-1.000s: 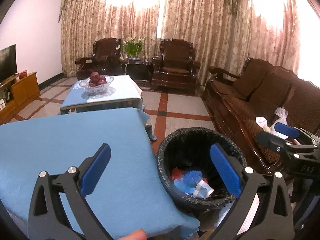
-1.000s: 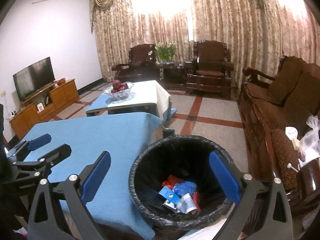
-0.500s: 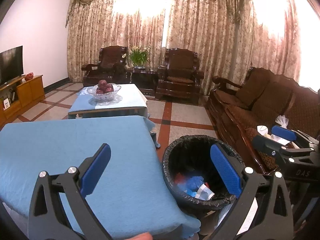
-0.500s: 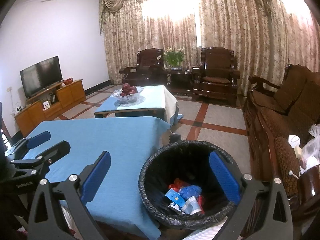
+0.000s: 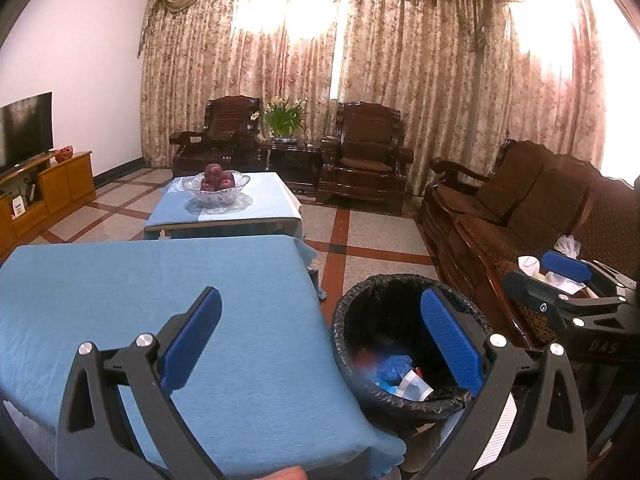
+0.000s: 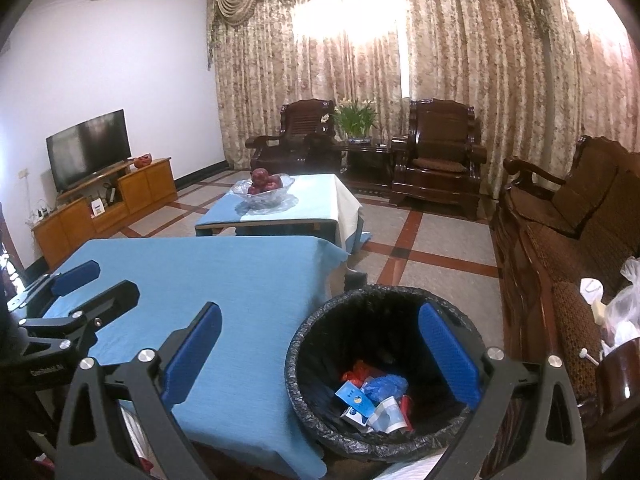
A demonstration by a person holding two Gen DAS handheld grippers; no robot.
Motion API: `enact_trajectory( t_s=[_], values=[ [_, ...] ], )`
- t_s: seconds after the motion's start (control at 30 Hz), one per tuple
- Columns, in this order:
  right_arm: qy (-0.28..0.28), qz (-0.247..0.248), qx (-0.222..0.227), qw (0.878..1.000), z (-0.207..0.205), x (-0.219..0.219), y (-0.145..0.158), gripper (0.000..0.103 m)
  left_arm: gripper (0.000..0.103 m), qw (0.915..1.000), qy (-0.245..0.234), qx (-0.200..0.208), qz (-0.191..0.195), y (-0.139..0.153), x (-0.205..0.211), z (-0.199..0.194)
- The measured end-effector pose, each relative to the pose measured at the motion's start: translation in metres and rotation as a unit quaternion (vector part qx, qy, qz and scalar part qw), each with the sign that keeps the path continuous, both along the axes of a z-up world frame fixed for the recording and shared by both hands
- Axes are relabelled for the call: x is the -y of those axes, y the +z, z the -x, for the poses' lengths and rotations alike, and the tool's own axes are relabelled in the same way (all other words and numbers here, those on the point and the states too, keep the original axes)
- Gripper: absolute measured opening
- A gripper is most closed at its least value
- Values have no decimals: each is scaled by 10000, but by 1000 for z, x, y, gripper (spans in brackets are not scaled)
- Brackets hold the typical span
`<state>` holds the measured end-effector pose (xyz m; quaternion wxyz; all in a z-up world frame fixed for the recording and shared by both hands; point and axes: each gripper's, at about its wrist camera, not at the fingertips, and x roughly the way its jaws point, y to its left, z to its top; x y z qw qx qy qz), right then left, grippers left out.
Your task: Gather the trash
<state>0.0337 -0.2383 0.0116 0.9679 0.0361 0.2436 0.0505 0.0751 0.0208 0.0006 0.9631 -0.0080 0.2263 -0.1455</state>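
Note:
A black-lined trash bin (image 5: pixel 400 280) stands on the floor by the right corner of a table under a blue cloth (image 5: pixel 140 300). Crumpled blue, red and white trash (image 5: pixel 400 376) lies at its bottom. My left gripper (image 5: pixel 320 340) hangs open and empty above the table's edge and the bin. The right gripper (image 5: pixel 548 280) shows to its right, over the sofa side. In the right wrist view my right gripper (image 6: pixel 320 348) is open and empty above the bin (image 6: pixel 384 290), the trash (image 6: pixel 372 396) lies inside, and the left gripper (image 6: pixel 96 286) is over the blue cloth (image 6: pixel 224 280).
Beyond the near table stands a low table (image 5: pixel 256 208) with a glass bowl of red fruit (image 5: pixel 216 188). A dark wooden sofa (image 5: pixel 520 216) with white bags (image 6: pixel 620 308) runs along the right. Two armchairs (image 5: pixel 360 156), a plant and a TV cabinet (image 6: pixel 104 204) line the far walls.
Both views have risen and pulled back, so the bin sits lower and smaller in frame. Both grippers stayed open and empty.

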Motion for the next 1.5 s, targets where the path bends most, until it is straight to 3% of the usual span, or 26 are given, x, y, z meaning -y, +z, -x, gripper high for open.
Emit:
enact_trajectory(
  t_s=[1.5],
  values=[
    [5, 12, -9, 10000, 0, -2, -1, 97, 97, 10000, 9, 0, 2, 0, -5, 1]
  ],
)
